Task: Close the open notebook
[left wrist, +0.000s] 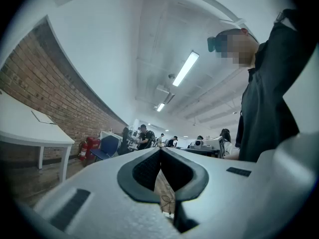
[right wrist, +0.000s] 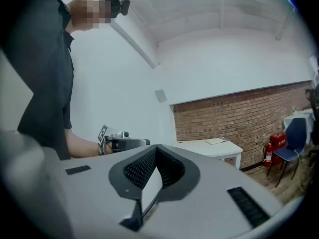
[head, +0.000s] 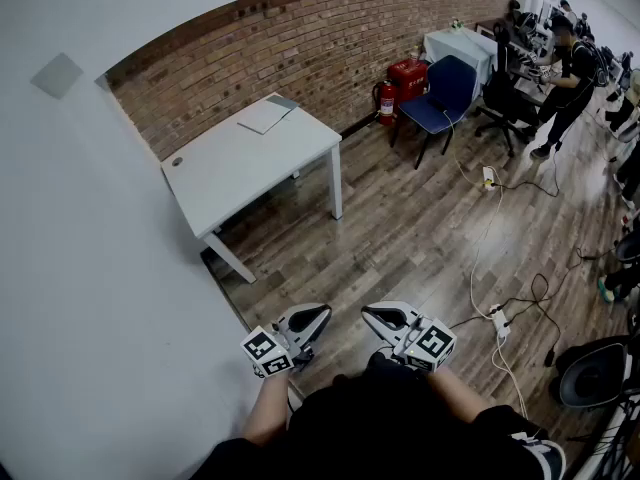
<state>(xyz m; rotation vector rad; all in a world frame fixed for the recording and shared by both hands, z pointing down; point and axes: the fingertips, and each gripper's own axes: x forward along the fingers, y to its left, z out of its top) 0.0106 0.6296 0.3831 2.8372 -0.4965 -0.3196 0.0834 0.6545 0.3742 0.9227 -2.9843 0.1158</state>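
**White counter, notebook untouched: the closing has not begun**

White and bare but for one thing, the counter (head: 240, 168) stands against the brick wall (head: 300, 38), across a stretch of wooden floor (head: 420, 238) from the person. The notebook (head: 265, 116) lies flat at its far corner, close to the wall. It reads as a pale spread, though it is too small to make out its pages or spine.

Both tools are held low and close to the body, well apart from the counter. The left gripper (head: 322, 315) has its jaws pressed together at the tips with nothing between them. The right gripper (head: 366, 313) is the same, its jaws closed on nothing.

By my reading, none of the task is done. What remains is the walk to the counter, then getting a jaw under one cover, and then folding it over onto the other half. The closed jaws may do for that push, or they may need to spread first.
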